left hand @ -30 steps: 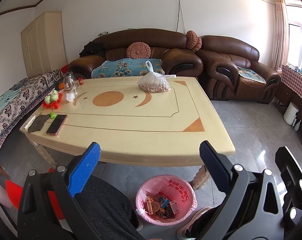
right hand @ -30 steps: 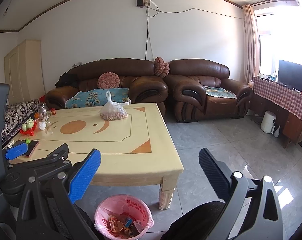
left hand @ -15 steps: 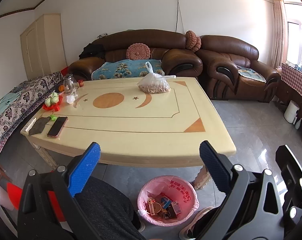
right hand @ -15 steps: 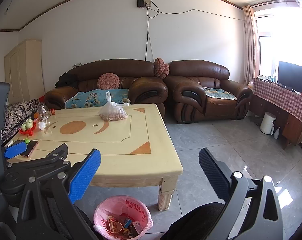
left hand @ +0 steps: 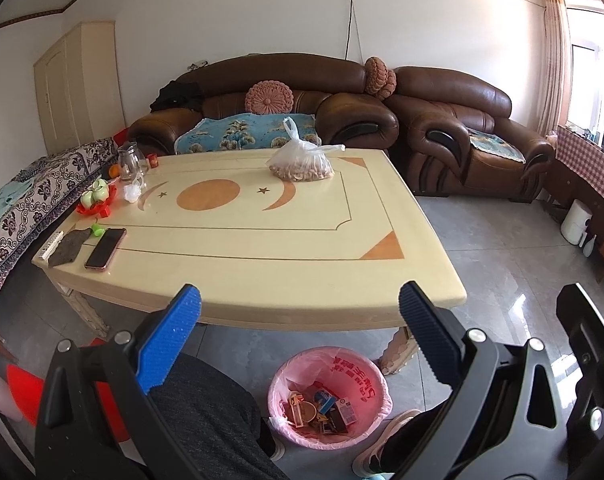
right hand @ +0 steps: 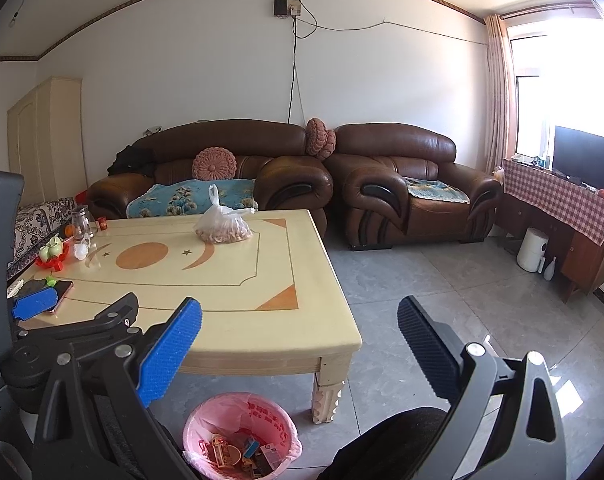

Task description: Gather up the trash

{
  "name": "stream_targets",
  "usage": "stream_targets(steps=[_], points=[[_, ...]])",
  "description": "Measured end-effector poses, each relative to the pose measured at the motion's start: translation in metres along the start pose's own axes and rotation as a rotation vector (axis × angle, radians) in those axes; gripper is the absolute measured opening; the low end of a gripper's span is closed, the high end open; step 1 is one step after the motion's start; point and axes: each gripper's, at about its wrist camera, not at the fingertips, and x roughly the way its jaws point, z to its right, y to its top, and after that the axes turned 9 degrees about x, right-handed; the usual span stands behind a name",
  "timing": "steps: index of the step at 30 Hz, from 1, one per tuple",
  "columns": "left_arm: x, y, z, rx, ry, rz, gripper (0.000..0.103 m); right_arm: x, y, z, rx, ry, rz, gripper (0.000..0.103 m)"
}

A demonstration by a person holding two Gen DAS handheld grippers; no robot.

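A bin lined with a pink bag [left hand: 329, 396] stands on the floor by the table's near edge and holds several small boxes and wrappers; it also shows in the right wrist view [right hand: 241, 436]. My left gripper [left hand: 297, 312] is open and empty, above the bin, in front of the cream table [left hand: 261, 272]. My right gripper [right hand: 299, 320] is open and empty, beside the table's near right corner [right hand: 342, 344]. A crumpled white piece [left hand: 132, 192] lies at the table's left side.
On the table are a clear bag of nuts [left hand: 302, 164], a phone [left hand: 105, 248], a dark cloth [left hand: 67, 242], a glass jug [left hand: 130, 162] and a red dish of green fruit [left hand: 95, 200]. Brown sofas [right hand: 406, 196] stand behind. My knees show below the grippers.
Both views have shifted slightly; the bin sits a little more to the right in the left wrist view. Both grippers stay open and empty.
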Motion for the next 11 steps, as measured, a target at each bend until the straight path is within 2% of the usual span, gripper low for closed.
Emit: stream_targets(steps=[11], points=[[0.0029, 0.0012, 0.0020, 0.002, -0.003, -0.027, 0.097, 0.0019, 0.0000, -0.0023, -0.009, -0.002, -0.003, 0.096]])
